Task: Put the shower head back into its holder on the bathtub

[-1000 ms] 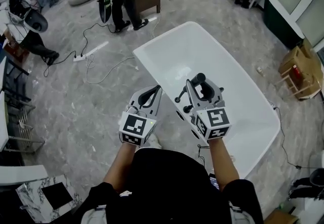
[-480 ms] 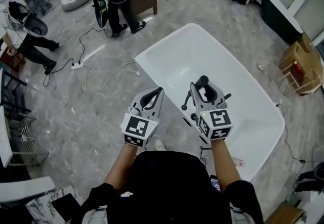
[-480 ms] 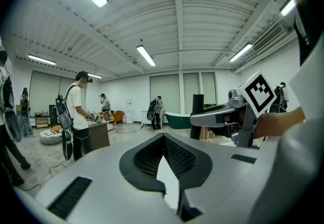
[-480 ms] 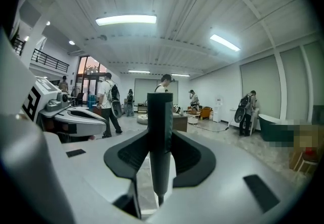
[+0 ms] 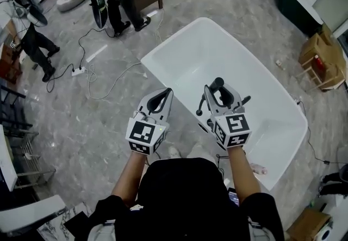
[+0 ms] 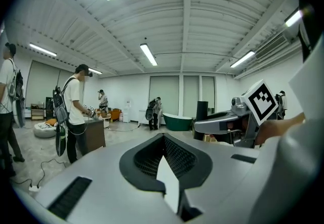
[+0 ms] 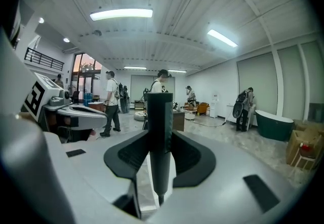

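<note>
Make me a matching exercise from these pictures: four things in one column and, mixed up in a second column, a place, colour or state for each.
Things:
1. shower head
2. left gripper
3. bathtub
4. power strip

Descriptions:
a. lies on the grey floor, far left in the head view
b. large and white
c. fingers together, nothing held
d. upright between the fingers of the right gripper

Pairs: 1-d, 2-c, 3-b, 4-a.

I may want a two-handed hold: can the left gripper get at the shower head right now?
Probably yes: the left gripper sits beside the right gripper, which grips the shower head; nothing lies between, but the left jaws are shut.
</note>
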Demonstrator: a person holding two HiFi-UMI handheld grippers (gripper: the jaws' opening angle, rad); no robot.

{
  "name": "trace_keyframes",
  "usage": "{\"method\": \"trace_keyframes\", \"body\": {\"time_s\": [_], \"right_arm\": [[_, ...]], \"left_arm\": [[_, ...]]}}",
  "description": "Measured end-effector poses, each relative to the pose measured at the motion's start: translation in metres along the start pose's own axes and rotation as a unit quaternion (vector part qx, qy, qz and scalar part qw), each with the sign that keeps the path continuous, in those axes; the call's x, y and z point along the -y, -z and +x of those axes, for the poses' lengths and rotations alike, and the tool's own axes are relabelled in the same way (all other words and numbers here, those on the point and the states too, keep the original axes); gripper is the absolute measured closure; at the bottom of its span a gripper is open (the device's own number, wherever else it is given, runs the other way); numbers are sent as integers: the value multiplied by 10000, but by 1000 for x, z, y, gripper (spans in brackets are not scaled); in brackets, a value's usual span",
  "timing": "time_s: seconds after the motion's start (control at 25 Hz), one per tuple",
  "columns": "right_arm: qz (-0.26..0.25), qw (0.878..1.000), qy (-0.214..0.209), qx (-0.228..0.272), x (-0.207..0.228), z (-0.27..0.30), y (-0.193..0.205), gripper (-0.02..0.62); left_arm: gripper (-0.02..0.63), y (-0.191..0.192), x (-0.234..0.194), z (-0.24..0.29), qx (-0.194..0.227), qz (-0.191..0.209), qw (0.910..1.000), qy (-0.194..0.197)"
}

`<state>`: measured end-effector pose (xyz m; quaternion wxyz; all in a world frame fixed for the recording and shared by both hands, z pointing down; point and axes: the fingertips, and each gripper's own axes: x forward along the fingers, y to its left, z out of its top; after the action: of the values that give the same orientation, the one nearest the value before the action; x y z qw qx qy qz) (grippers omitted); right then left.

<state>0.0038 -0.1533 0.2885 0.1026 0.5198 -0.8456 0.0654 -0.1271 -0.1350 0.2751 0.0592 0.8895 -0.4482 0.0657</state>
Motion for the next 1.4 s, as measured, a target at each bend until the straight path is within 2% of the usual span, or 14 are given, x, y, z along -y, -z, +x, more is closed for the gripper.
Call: {"method": "trace_keyframes", "body": {"time_s": [0.16,0.44,0.88,1.4], "right_arm": [[101,9999,-12,-42,10,2,6,460],[240,9993,-80,-269,32,11,27,460],[469,9957,-180,-783,49,25,79,460],[671,9875,-206,-1414,52,41,150,460]], "left_arm": [[592,8,6,12,-46,145,9999,44],[592,33,16,39,-390,124,9991,59],[592,83,39,75,-907,-139,9954,273],[592,147,32,93,-1385,-398,9891,288]]}}
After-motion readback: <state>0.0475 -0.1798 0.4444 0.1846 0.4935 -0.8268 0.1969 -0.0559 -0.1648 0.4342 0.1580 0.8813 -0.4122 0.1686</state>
